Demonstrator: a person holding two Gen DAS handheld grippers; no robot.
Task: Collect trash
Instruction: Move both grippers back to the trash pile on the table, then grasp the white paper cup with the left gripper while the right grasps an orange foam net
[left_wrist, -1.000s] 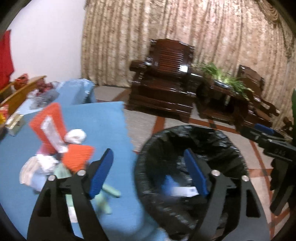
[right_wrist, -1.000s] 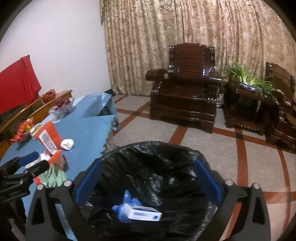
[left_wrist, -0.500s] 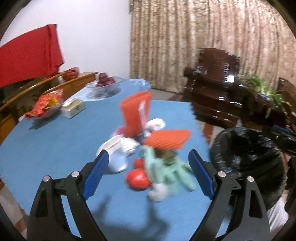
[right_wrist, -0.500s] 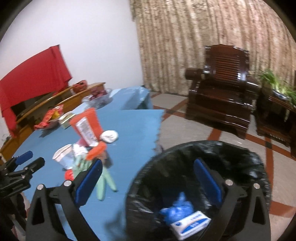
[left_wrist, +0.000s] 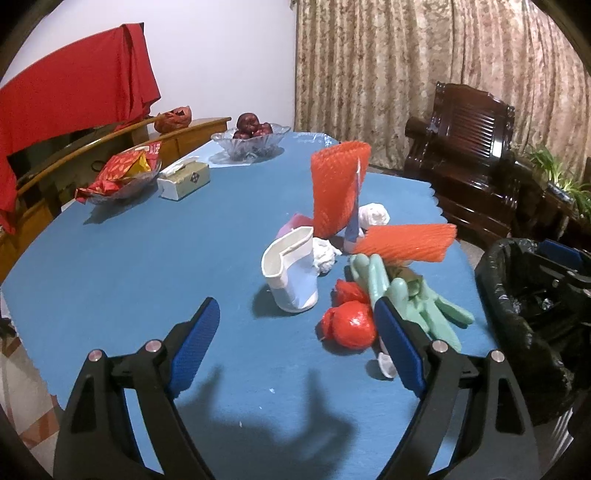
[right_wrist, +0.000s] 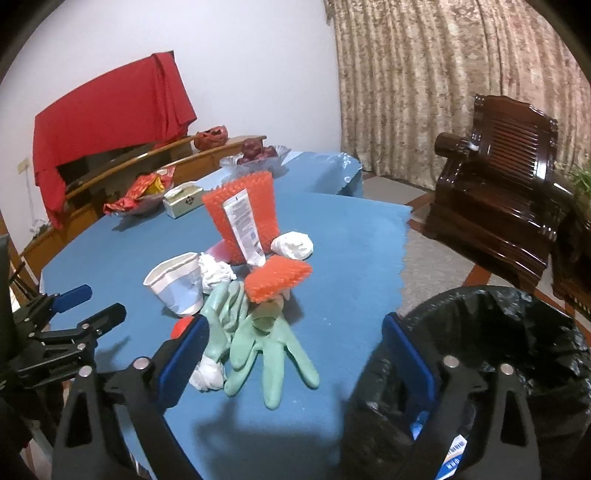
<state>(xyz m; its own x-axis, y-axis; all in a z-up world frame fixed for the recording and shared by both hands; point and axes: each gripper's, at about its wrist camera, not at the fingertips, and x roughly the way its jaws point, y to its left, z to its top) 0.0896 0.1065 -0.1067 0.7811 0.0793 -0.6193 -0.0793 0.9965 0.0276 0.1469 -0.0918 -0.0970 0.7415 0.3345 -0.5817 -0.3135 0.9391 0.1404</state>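
A heap of trash lies on the blue table (left_wrist: 147, 258): a crushed white paper cup (left_wrist: 291, 273), green rubber gloves (left_wrist: 417, 299) (right_wrist: 258, 332), red wrappers (left_wrist: 351, 325), orange foam nets (left_wrist: 340, 188) (right_wrist: 243, 214), white paper balls (left_wrist: 373, 216). My left gripper (left_wrist: 299, 347) is open and empty, hovering just before the heap. My right gripper (right_wrist: 295, 358) is open and empty, above the table edge between the gloves and the black-lined trash bin (right_wrist: 517, 350) (left_wrist: 517, 302).
A tissue box (left_wrist: 184, 181), a snack dish (left_wrist: 122, 177) and a glass fruit bowl (left_wrist: 251, 142) stand at the table's far side. A wooden sideboard with red cloth (left_wrist: 74, 96) is behind. Dark wooden armchairs (right_wrist: 498, 177) stand to the right.
Both grippers have swung left from over the bin to face the trash heap on the table. Both stay open and empty.
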